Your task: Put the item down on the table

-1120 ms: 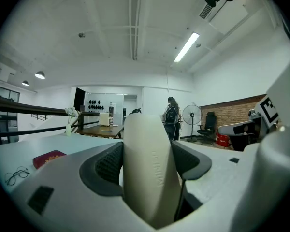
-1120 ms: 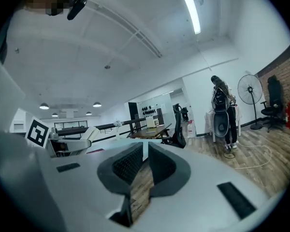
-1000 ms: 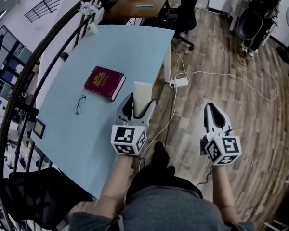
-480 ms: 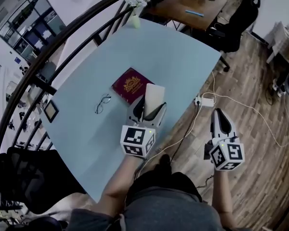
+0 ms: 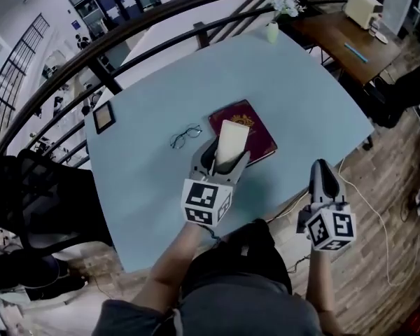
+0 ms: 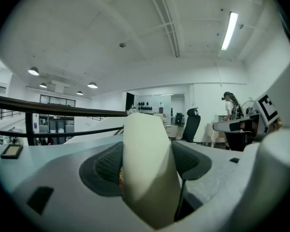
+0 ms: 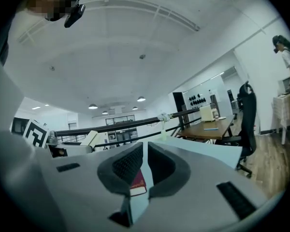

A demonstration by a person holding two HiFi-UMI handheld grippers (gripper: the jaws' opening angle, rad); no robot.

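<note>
Left gripper [image 5: 225,159] is clamped on the pale cream item [image 5: 232,137], jaws pressed to its two sides, most of it sticking out past the tips; it's carried in the air, not yet set down. Big light-blue table [image 5: 304,96] fills the head view; on it lies a dark red book [image 5: 257,123], and from above the item overlaps that book's near edge, though how high it hangs I can't tell. Right gripper [image 5: 323,177] waits off the table's edge over the wood floor, jaws drawn together to a thin slit, nothing in them. Smaller stuff now: a picture frame [image 5: 103,116] at the far left, a vase of flowers [image 5: 273,28] at the far corner, a pair of glasses [image 5: 185,136] just beside the book. My read on the item: smooth-sided and light, perhaps thin-walled, so a hard squeeze might dent it and a slack one let it slide; a low grip across the flat sides looks sound; bare table short of the book seems the safer landing.
</note>
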